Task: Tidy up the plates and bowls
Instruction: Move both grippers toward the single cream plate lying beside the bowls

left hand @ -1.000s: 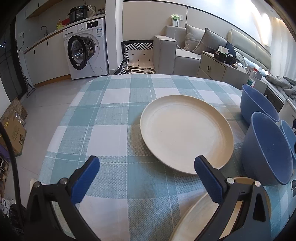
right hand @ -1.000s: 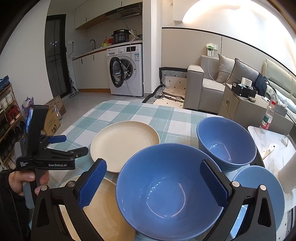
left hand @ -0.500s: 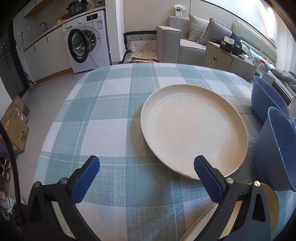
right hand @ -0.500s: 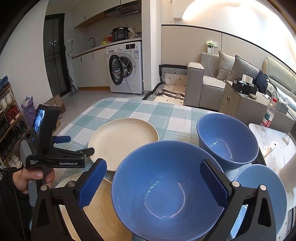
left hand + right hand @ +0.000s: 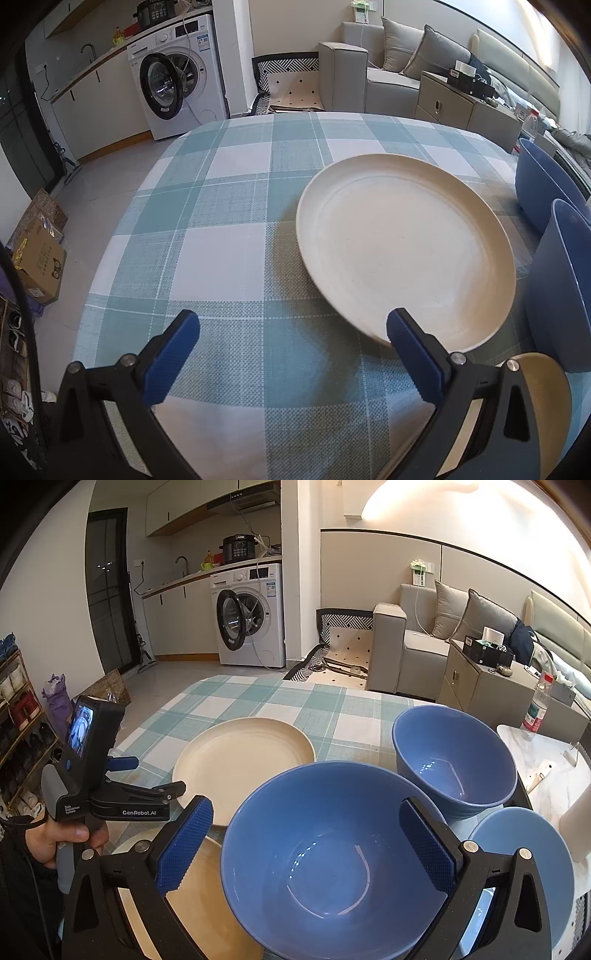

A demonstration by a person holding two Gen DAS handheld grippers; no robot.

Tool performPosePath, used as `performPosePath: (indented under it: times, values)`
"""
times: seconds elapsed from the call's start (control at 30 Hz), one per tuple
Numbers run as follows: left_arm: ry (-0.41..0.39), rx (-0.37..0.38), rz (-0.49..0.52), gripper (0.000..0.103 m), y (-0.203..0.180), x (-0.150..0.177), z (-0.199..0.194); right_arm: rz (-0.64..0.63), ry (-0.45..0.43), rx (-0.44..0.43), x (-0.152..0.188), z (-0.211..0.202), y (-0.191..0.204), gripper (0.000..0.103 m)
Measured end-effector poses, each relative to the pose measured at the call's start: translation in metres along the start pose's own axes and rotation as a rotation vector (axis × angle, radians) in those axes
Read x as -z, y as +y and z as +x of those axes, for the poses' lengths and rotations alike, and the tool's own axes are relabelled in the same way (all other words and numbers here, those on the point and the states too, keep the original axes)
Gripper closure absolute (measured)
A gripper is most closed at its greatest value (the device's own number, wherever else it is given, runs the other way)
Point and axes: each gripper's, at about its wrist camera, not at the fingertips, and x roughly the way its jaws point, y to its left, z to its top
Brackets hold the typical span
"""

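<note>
On the tabletop (image 5: pixel 229 258), covered with a teal and white checked cloth, a large round cream plate (image 5: pixel 402 251) lies flat, and I take it as the landmark. The left claw (image 5: pixel 291 347), with blue pads on black fingers, hangs low over the cloth at the plate's near edge; its fingers are spread wide and pinch nothing, and the right pad (image 5: pixel 413 358) stands just at the plate's rim. A second cream plate (image 5: pixel 192 904) lies nearer than the first one, partly hidden under the claws. To the right of the landmark plate stand two deep blue round bowls, one near (image 5: pixel 332 860) and one farther (image 5: pixel 454 757), and a paler blue bowl (image 5: pixel 524 864) sits beyond them at the right edge. The right claw (image 5: pixel 306 845) is also spread wide, its pads on either side of the near deep bowl, but I cannot tell if they touch it. A person's hand (image 5: pixel 59 842) holds the left device's handle.
</note>
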Motion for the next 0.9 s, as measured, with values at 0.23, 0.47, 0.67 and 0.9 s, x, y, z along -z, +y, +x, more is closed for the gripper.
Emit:
performPosePath:
  times: [0.23, 0.47, 0.67, 0.9]
  values:
    - [0.0, -0.004, -0.029, 0.002, 0.014, 0.008, -0.004, -0.016, 0.012, 0.003, -0.001, 0.005, 0.006, 0.001]
    - [-0.016, -0.009, -0.063, 0.002, 0.032, 0.018, -0.011, -0.048, 0.014, 0.006, -0.008, 0.007, 0.021, 0.001]
    - [-0.021, -0.001, -0.105, 0.002, 0.049, 0.029, -0.016, -0.095, 0.025, -0.002, -0.016, 0.014, 0.044, 0.001]
    - [-0.021, 0.006, -0.127, 0.002, 0.064, 0.037, -0.022, -0.126, 0.046, -0.025, -0.028, 0.024, 0.066, 0.001]
